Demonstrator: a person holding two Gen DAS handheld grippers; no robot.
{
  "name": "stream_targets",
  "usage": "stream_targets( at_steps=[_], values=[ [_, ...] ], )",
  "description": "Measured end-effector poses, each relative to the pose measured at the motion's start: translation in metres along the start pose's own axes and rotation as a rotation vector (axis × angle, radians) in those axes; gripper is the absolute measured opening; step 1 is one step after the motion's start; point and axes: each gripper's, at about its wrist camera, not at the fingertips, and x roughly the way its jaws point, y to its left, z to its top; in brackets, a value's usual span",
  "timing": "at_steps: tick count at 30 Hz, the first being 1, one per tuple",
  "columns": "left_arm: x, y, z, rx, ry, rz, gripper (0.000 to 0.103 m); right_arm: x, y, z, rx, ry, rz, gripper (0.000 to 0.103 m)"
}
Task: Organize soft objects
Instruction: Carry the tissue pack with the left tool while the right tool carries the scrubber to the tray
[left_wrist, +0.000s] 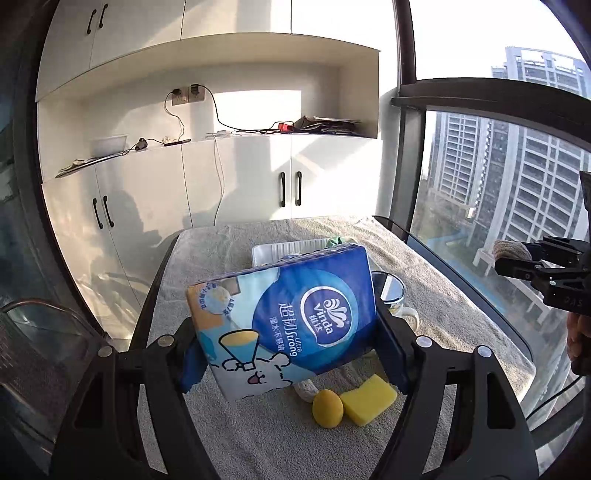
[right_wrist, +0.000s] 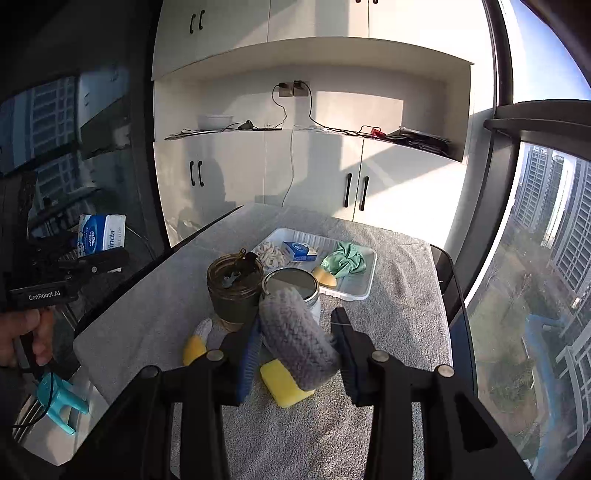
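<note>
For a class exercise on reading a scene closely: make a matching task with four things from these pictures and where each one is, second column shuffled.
Things:
1. tissue pack
2. grey knitted roll
3. green cloth
4. yellow sponge

Places:
A. in the white tray
B. lying on the grey towel that covers the table
C. between the fingers of the left hand-held gripper
D. between the fingers of the right hand-held gripper

Pairs: 1-C, 2-D, 3-A, 4-B

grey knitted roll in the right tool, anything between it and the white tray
Yes. The grey knitted roll is held by the right tool above the towel. Between it and the white plastic tray stand a steel mug and a dark lidded jar; it must go over or round them.
</note>
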Motion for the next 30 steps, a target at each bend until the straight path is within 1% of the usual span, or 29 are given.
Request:
stream_targets(
  at_steps=[3,6,9,11,15,19,22,27,30],
  values=[
    [0.012,0.008,0.037,0.048,-0.033,0.021,0.073,0.007,-0.018,0.032,-0.031,-0.017,-0.03,0.041],
    [0.037,0.017,0.069,0.076,-0.04,0.017,0.073,0.02,-0.04,0.063,-0.041,-0.016,-0.041,0.041],
    [0.07,0.028,0.092,0.069,-0.017,0.014,0.073,0.035,-0.057,0.092,-0.057,-0.014,-0.062,0.041],
    [0.095,0.035,0.104,0.08,-0.002,0.026,0.073,0.048,-0.068,0.109,-0.067,-0.005,-0.063,0.041],
    [0.146,0.049,0.121,0.083,0.038,0.037,0.073,0.08,-0.086,0.134,-0.091,0.026,-0.072,0.041],
    [0.193,0.054,0.125,0.093,0.078,0.017,0.073,0.121,-0.102,0.15,-0.101,0.066,-0.061,0.041],
    [0.23,0.054,0.119,0.092,0.122,-0.02,0.073,0.156,-0.11,0.153,-0.099,0.1,-0.025,0.041],
    [0.293,0.056,0.093,0.08,0.217,-0.053,0.073,0.224,-0.109,0.137,-0.111,0.179,0.02,0.041],
    [0.327,0.062,0.077,0.063,0.27,-0.044,0.073,0.265,-0.109,0.121,-0.116,0.234,0.038,0.041]
  ],
)
